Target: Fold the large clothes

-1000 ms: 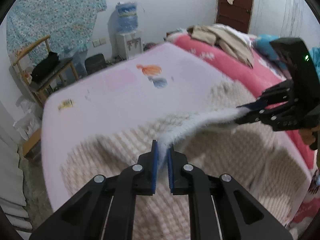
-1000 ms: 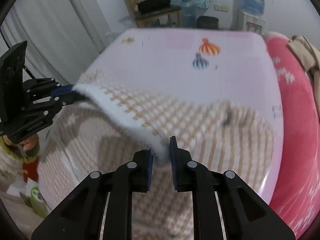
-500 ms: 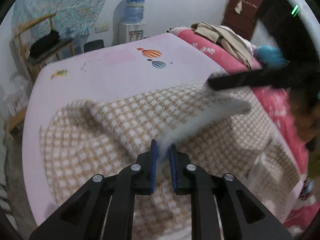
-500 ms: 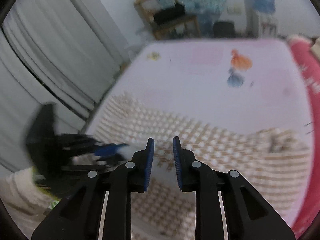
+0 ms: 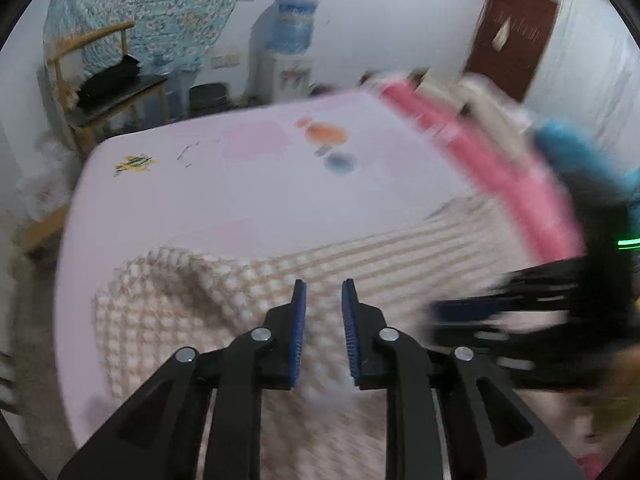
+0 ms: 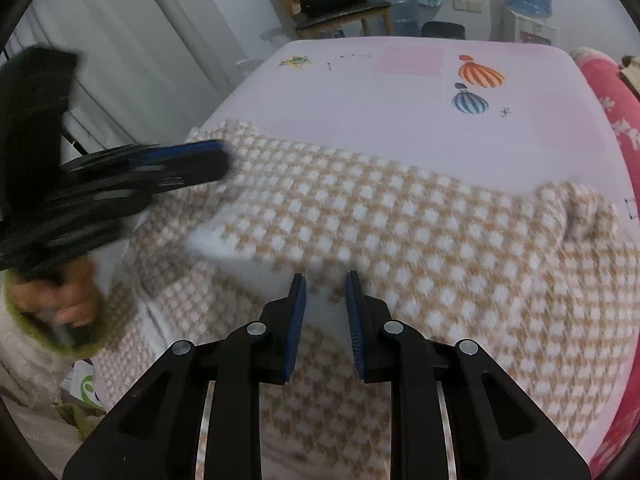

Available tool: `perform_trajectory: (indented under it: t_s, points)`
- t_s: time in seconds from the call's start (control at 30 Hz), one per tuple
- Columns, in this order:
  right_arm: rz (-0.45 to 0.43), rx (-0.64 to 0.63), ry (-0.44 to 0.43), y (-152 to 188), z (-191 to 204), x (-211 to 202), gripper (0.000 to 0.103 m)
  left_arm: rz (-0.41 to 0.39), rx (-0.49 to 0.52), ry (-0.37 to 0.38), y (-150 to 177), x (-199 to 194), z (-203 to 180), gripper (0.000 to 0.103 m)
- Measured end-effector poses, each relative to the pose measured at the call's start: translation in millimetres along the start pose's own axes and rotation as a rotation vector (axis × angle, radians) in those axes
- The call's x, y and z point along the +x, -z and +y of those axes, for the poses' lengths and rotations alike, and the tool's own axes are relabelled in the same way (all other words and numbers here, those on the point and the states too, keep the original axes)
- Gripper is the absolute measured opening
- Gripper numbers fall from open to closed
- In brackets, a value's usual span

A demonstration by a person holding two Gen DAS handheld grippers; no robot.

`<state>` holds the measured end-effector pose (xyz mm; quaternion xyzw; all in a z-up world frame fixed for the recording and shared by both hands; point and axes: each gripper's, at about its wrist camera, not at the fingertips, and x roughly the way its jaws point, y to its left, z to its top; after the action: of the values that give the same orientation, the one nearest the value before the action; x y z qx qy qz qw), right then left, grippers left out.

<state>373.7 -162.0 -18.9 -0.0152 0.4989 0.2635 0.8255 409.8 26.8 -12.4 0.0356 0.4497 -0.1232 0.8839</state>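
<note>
A large beige-and-white checked fleece garment (image 5: pixel 192 300) (image 6: pixel 400 220) lies on the pink bed sheet (image 5: pixel 260 184) (image 6: pixel 400 92), its near part folded over so that a white underside edge shows. My left gripper (image 5: pixel 322 284) hovers just over the cloth with its jaws opening and nothing pinched between the pads. In the right wrist view it appears blurred at the left (image 6: pixel 222 158), above the garment's left edge. My right gripper (image 6: pixel 325 278) is open just behind the folded edge, its pads apart and off the cloth. It shows as a dark blur at the right (image 5: pixel 436 312).
A red-pink blanket (image 5: pixel 480 160) with piled clothes runs along the bed's right side. Beyond the bed stand a wooden chair with a black bag (image 5: pixel 108 80), a water dispenser (image 5: pixel 292 56) and a brown door (image 5: pixel 512 32). White curtains (image 6: pixel 140 40) hang at the left. A hand (image 6: pixel 60 300) holds the left gripper.
Both grippers held the garment's white edge up a second ago. They have sunk and let go of it, and the fold now rests on the layer below. The left jaws stand wider.
</note>
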Motion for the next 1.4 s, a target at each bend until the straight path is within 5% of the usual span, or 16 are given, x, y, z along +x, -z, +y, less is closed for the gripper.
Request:
perform_trajectory:
  t_s: [0.07,0.17,0.27,0.33,0.47,0.63,0.7,0.77,0.93,1.0,1.17,1.4]
  points:
    - [0.010,0.005,0.011,17,-4,-9,0.020,0.051,0.024,-0.046,6,20,0,0.020]
    - [0.041,0.017,0.089,41,-21,-28,0.017,0.007,0.051,-0.044,17,15,4,0.020]
    - [0.040,0.031,0.174,52,-34,-49,0.026,0.003,0.098,-0.068,25,10,4,0.020]
    - [0.009,0.029,0.224,49,-38,-65,0.026,0.003,0.119,-0.087,24,5,5,0.020]
    - [-0.099,0.068,0.191,24,-37,-86,0.032,-0.045,0.113,-0.076,17,-11,4,0.021]
    - [-0.120,0.078,0.115,-14,-28,-50,0.040,-0.049,0.121,-0.024,3,-3,-16,0.025]
    - [-0.074,0.090,0.136,-22,-29,-20,0.040,0.016,0.113,-0.019,8,17,-19,0.026]
    - [-0.041,0.095,0.163,-17,-32,-5,0.040,0.000,0.095,-0.008,12,19,-16,0.026]
    - [-0.027,0.083,0.193,10,-42,-21,0.040,0.007,0.089,0.001,34,2,0,0.026]
    - [-0.006,0.103,0.242,16,-49,-27,0.047,0.004,0.081,-0.007,40,-8,6,0.026]
    - [-0.095,0.095,0.258,12,-25,-58,0.048,-0.057,0.077,0.019,31,-28,1,0.027]
    - [-0.050,-0.006,0.291,4,24,-10,0.049,0.030,0.085,-0.052,39,0,-18,0.036]
